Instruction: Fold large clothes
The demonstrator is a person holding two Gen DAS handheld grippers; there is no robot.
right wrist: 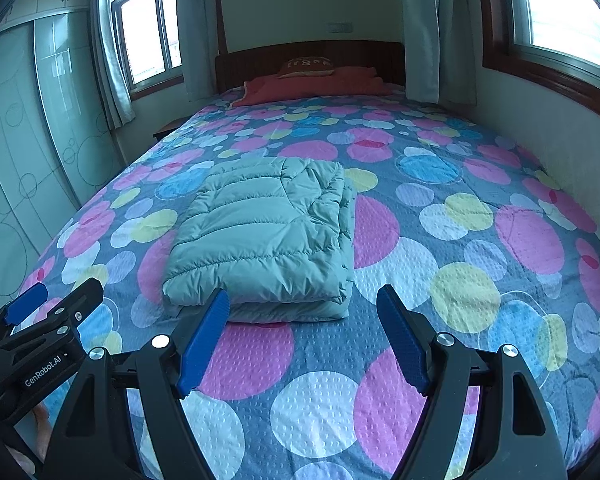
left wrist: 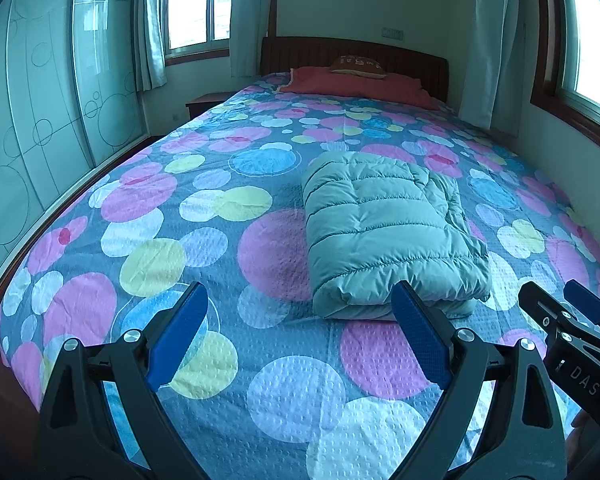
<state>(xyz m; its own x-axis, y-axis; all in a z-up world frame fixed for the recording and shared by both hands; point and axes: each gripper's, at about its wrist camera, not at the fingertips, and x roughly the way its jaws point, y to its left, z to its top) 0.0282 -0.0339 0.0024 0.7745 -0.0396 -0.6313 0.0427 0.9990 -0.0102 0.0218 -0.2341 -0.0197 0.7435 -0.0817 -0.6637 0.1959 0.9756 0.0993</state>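
A pale green puffer jacket [left wrist: 388, 236] lies folded into a thick, neat rectangle on a bed [left wrist: 180, 240] covered in a bright spread of pink, blue, yellow and white circles. The jacket sits near the middle of the bed, nearer its foot than the red pillow [left wrist: 352, 84] at the wooden headboard.

Both pairs of tongs hover above the foot of the bed, short of the jacket and not touching it. The left tongs [left wrist: 300, 336] stand wide open and empty, blue pads apart. The right tongs [right wrist: 304, 336] are likewise wide open, holding nothing.

The fold looks finished, or close to it. The risk now is the padding: a puffy jacket tends to spring back, so the top layers could slide or bulge open if left uncompressed. A careless nudge at the near edge, or gripping only the top layer to shift it, would likely pull the bundle apart.
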